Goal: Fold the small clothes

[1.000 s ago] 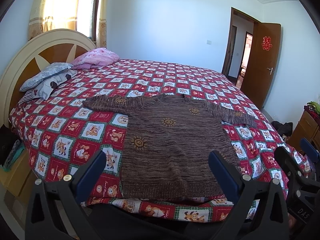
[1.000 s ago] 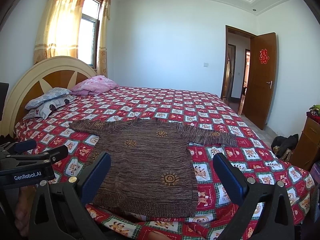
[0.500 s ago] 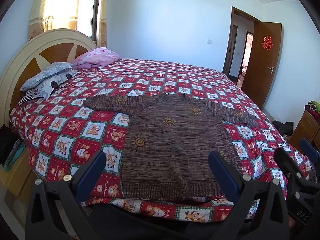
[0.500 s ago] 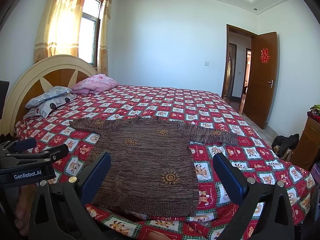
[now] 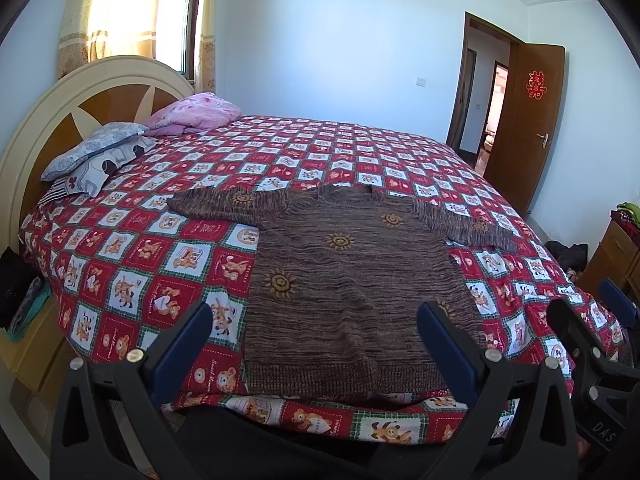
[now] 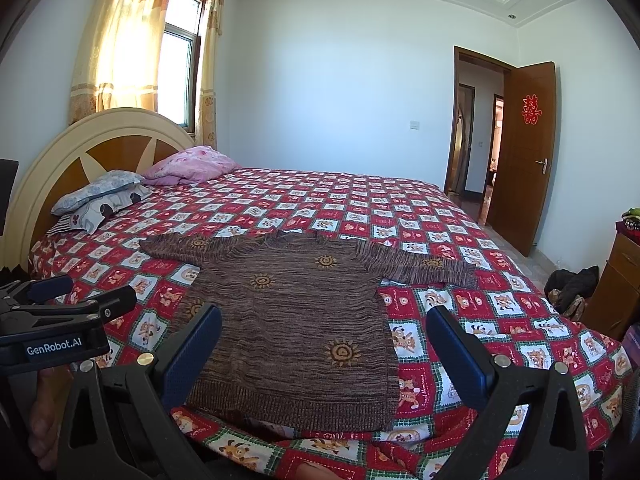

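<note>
Our left tool (image 5: 314, 332) spread wide, grasping nothing; blue ribbed pads on black plastic arms, hovering off bed's near edge. Our right tool (image 6: 324, 338) likewise spread, nothing between pads. We see brown knit sweater (image 5: 340, 280) flat on bed (image 5: 132, 264), sleeves out sideways, ribbed hem nearest us, orange sun motifs scattered on streaky yarn. Bedspread red-white checked, cartoon bears. Pillows (image 5: 96, 152) at arched wooden headboard (image 5: 80, 96). Wooden door (image 5: 528, 120) ajar, far right.

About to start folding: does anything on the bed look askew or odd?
Nothing stands out. The brown sweater lies flat on the bedspread, both sleeves spread, hem at the near edge.
</note>
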Demonstrator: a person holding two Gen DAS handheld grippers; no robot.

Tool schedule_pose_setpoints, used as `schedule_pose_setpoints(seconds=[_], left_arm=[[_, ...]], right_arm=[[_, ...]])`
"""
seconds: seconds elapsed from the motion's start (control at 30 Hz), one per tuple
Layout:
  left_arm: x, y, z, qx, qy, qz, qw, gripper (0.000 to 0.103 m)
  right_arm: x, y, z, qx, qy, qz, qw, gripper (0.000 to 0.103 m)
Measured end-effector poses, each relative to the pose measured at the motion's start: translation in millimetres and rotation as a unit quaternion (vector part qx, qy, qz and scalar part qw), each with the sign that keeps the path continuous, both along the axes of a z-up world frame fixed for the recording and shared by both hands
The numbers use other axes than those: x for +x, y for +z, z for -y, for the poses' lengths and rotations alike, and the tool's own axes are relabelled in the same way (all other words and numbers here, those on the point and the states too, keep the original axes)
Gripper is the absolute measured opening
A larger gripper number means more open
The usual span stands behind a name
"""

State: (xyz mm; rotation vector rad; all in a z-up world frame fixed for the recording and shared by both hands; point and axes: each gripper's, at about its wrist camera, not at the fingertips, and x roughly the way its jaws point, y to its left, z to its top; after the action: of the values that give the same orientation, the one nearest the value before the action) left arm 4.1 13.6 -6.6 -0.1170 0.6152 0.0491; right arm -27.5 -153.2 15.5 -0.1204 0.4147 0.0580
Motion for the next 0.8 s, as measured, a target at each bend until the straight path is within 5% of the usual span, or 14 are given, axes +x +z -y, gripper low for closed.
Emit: schedule_pose_setpoints(seconds=[0.8], left_arm=[[-1.4,-8.8,-5.5,0.001,0.000,-0.009,1.0000,0.103]], right_arm=[[8.2,-6.5,3.2,-0.007,0.003,-0.007,1.000,0.102]])
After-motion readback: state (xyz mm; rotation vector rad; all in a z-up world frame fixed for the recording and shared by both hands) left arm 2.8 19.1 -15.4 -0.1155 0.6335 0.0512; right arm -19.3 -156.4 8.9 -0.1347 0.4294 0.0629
